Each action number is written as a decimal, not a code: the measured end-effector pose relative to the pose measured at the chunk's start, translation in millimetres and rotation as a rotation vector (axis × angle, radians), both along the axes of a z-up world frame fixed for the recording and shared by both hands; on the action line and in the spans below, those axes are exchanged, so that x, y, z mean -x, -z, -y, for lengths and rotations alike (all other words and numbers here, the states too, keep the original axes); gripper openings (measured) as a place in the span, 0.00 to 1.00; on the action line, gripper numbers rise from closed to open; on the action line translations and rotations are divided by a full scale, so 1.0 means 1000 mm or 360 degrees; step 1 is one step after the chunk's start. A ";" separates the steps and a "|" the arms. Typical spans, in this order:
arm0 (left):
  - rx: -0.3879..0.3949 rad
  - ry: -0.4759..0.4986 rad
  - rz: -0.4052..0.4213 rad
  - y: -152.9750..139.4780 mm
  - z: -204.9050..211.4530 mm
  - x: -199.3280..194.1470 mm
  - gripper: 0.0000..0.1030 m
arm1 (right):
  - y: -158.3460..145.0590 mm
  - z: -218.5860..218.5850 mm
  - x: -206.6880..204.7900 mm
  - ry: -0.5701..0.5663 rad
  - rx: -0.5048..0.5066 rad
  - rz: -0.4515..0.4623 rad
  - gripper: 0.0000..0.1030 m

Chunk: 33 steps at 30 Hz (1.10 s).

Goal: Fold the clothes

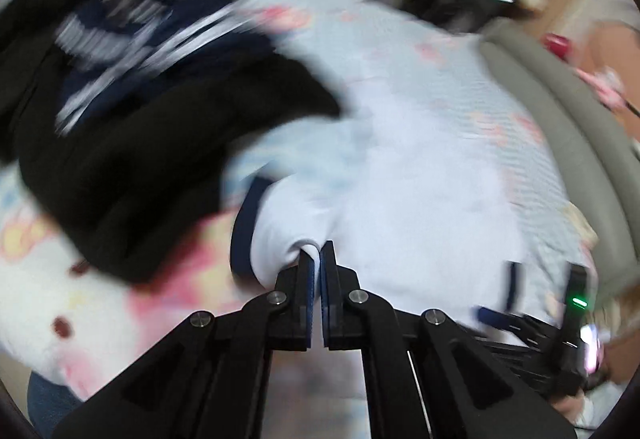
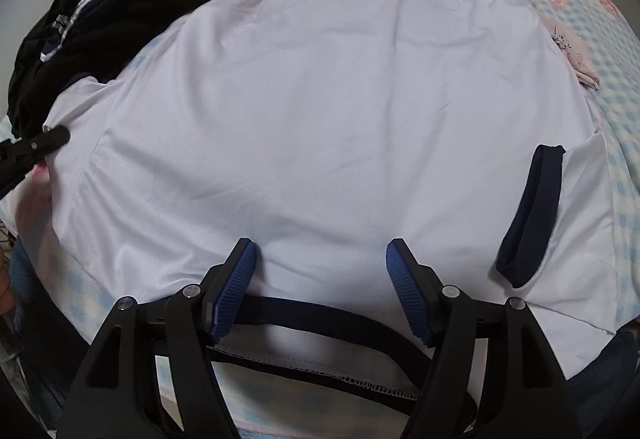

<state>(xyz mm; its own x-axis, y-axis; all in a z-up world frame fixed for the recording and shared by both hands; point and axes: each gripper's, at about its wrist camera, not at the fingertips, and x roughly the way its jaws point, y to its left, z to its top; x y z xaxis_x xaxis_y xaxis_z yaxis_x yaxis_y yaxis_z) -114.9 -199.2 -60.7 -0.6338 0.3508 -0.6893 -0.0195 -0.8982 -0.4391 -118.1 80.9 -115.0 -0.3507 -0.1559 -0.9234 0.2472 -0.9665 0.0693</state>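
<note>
A white T-shirt with navy trim lies spread flat on the bed, collar nearest me and a navy-cuffed sleeve at the right. My right gripper is open, its blue pads resting on the shirt just above the collar. My left gripper is shut on a fold of the white shirt's sleeve edge, beside the navy cuff. The left wrist view is motion-blurred. The left gripper also shows at the left edge of the right wrist view.
A pile of black and navy clothes lies at the left, touching the shirt. The bed has a blue checked cartoon-print sheet. A small pink garment lies at the right. A grey padded bed edge runs along the right.
</note>
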 end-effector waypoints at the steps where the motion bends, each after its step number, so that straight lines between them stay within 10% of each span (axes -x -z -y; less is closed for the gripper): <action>1: -0.0001 0.0111 -0.0017 -0.006 -0.019 0.002 0.03 | -0.003 -0.003 0.000 0.0012 0.0024 -0.0006 0.67; 4: 0.0052 0.0351 0.0006 -0.007 -0.071 0.014 0.08 | -0.012 -0.017 0.002 0.0089 0.0073 -0.0037 0.67; 6: 0.0064 0.0397 0.0098 0.008 -0.088 0.018 0.34 | -0.017 -0.027 0.004 0.0158 0.0043 -0.0074 0.67; 9: -0.0080 0.0440 0.0097 0.016 -0.080 0.006 0.34 | -0.028 -0.040 0.006 0.0236 -0.0101 -0.0151 0.67; 14: -0.0213 0.0275 0.0026 0.013 -0.031 -0.024 0.38 | -0.055 -0.041 0.010 0.0108 0.0137 -0.0203 0.67; 19: -0.0230 0.0017 0.0085 0.023 0.019 -0.043 0.38 | -0.045 0.053 0.037 -0.0231 0.0329 -0.0118 0.67; 24: -0.0248 -0.0020 0.0152 0.040 0.029 -0.040 0.38 | -0.020 0.126 0.028 -0.0532 0.0149 -0.0080 0.70; 27: -0.0292 0.0028 0.0118 0.044 0.024 -0.042 0.38 | -0.001 0.125 0.034 -0.0426 -0.0137 -0.0090 0.55; 33: -0.0154 0.0195 0.0175 0.054 -0.015 -0.032 0.38 | -0.039 0.062 0.041 -0.0116 0.0028 -0.0286 0.53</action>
<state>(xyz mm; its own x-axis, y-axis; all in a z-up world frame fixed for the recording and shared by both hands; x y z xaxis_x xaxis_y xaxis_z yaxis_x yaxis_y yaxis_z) -82.6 -183.8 -115.0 -0.5047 0.4890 -0.7114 -0.0732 -0.8454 -0.5291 -159.1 18.8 -75.6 -0.4967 -0.2027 -0.8439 0.3265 -0.9446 0.0347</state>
